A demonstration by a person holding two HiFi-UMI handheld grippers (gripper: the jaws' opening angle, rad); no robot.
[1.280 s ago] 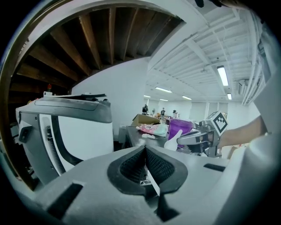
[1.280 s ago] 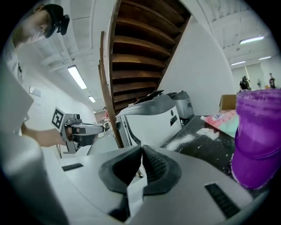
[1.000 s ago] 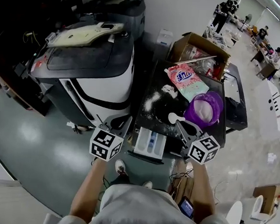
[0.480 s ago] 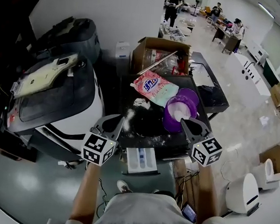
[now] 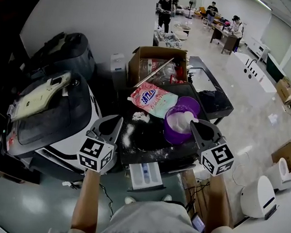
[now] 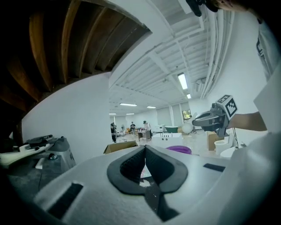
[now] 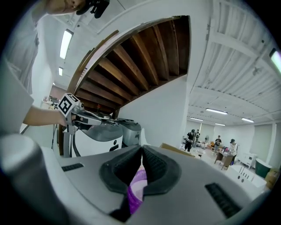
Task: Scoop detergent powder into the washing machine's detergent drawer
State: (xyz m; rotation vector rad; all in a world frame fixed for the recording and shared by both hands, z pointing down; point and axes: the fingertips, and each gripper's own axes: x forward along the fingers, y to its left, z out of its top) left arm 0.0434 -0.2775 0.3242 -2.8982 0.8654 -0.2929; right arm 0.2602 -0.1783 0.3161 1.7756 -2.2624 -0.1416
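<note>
Head view showed the scoop poised over the tub of white powder, which stood at the right of the dark tabletop. The drawer was pulled out below the tabletop's near edge, well apart from the scoop and closer to the person.

The step in hand looked like the scooping itself, with the scoop at the tub and nothing yet carried over. I could not tell whether the scoop was loaded. The next move would call for a level lift clear of the tub's rim, then a carry back and left to the drawer, tipping only once over a compartment.

The right claw was closed on the scoop. In its own view the pads met almost fully, with a purple strip in the slit. The left gripper view showed the white bowl at that claw's tip. The left claw had its jaws drawn together to a thin slit, held nothing, and hung over the tabletop's left edge.

Spilled powder streaked the tabletop, and a detergent bag lay behind the tub.
</note>
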